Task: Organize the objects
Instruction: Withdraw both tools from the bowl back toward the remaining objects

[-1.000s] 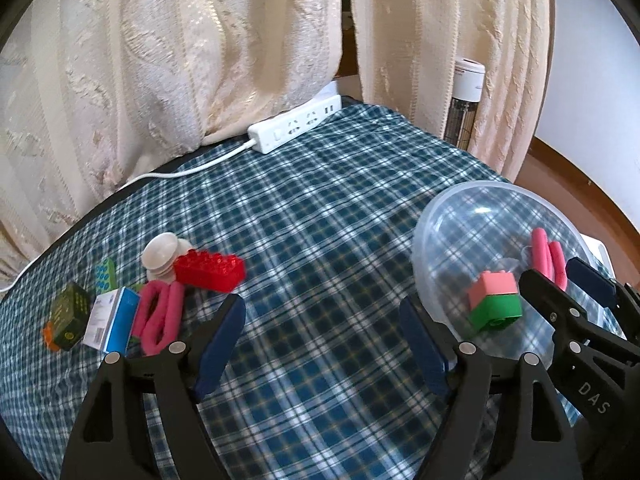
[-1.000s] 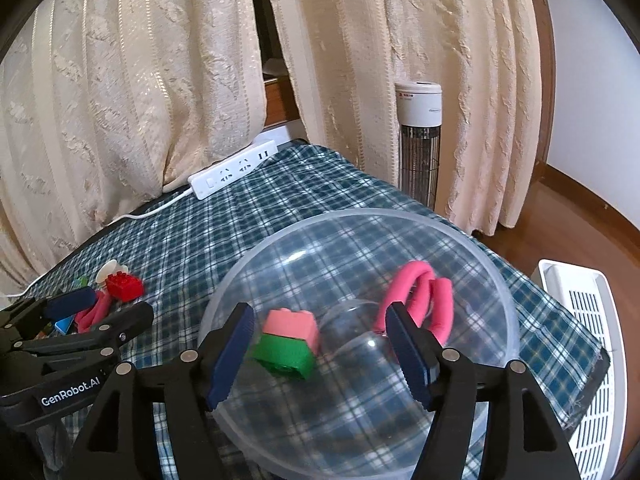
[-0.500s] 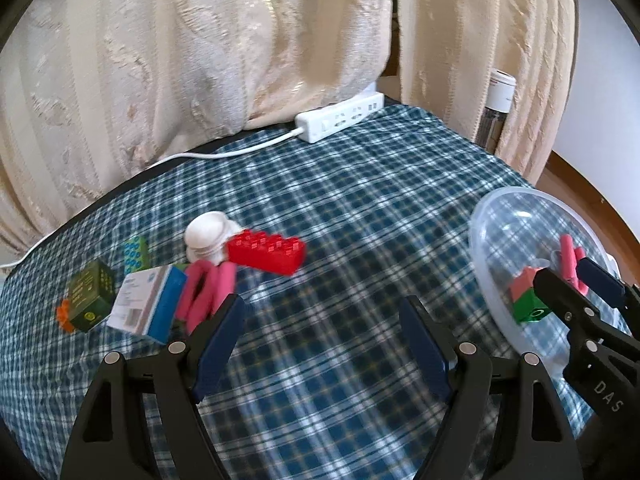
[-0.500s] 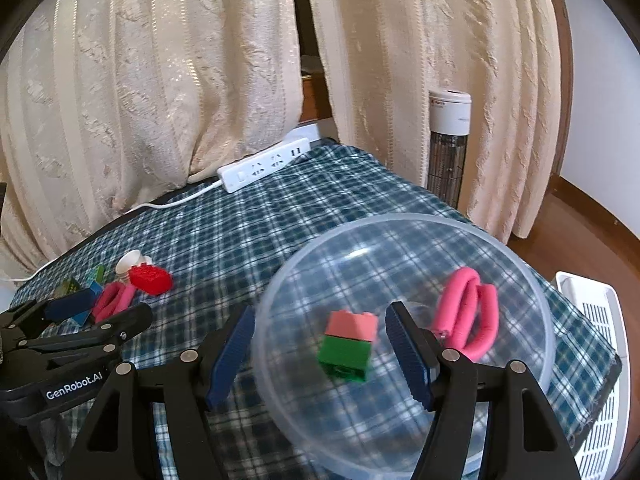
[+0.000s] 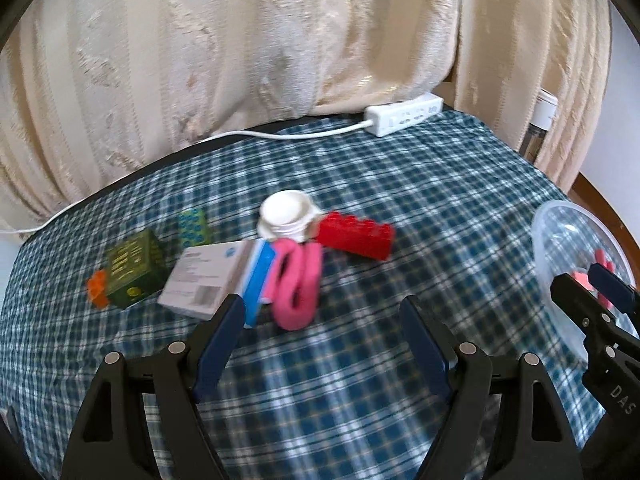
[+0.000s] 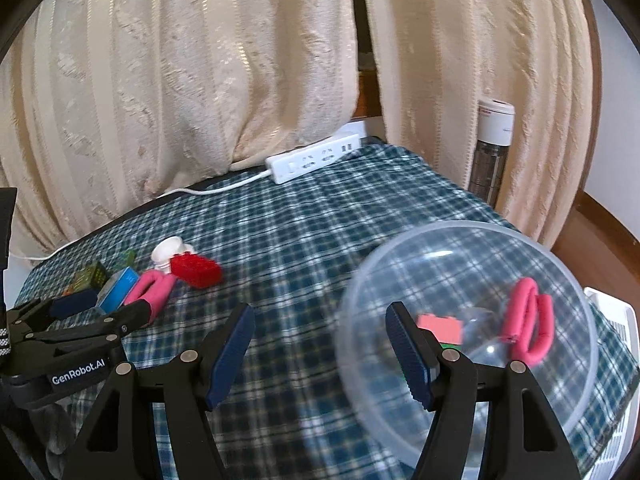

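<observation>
**Two open grippers over a checked cloth with scattered toys and a bowl**

Left wrist view: the left gripper has its blue-padded fingers spread with nothing between them. Just beyond the fingertips lies a folded pink fabric loop, with a white-and-blue cardboard box by the left finger. Farther out sit a red plastic building brick, a white screw cap and a dark green carton (slightly blurred).

Right wrist view: the right gripper is likewise spread and empty. Its right finger overlaps the near rim of a clear plastic bowl, which holds a pink-and-green block and a second pink loop.
</observation>
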{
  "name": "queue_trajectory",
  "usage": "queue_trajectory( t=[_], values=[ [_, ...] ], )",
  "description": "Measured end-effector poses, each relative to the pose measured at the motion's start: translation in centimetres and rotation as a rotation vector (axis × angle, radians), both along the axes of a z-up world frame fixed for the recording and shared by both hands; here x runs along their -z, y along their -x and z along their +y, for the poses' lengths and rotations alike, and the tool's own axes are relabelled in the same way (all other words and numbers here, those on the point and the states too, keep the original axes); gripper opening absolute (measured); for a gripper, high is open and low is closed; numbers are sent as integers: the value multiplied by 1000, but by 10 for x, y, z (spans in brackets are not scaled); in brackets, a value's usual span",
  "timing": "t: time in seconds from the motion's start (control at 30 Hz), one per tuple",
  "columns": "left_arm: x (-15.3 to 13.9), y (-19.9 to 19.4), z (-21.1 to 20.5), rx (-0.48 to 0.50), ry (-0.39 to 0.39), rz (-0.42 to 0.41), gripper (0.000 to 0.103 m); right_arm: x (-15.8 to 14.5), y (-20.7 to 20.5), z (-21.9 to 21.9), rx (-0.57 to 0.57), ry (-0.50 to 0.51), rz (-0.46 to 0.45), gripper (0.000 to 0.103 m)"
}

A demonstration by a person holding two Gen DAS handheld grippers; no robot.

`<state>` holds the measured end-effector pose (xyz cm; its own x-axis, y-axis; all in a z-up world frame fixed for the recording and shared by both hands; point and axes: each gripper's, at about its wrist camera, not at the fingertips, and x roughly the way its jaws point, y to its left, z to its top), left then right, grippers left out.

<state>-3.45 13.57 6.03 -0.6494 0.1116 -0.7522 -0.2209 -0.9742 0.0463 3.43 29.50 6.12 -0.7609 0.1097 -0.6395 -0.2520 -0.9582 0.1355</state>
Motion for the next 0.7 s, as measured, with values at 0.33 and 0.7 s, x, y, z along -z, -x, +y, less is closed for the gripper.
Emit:
queue_trajectory(
  t=[0.33,0.7],
  values=[
    [4,10,-49,-91,-9,-12,81,0,21,-30,-88,14,-12,80],
    [8,19,-97,-172,-12,-14,81,12,47,-70,-203,42,-72,81]
  ],
)
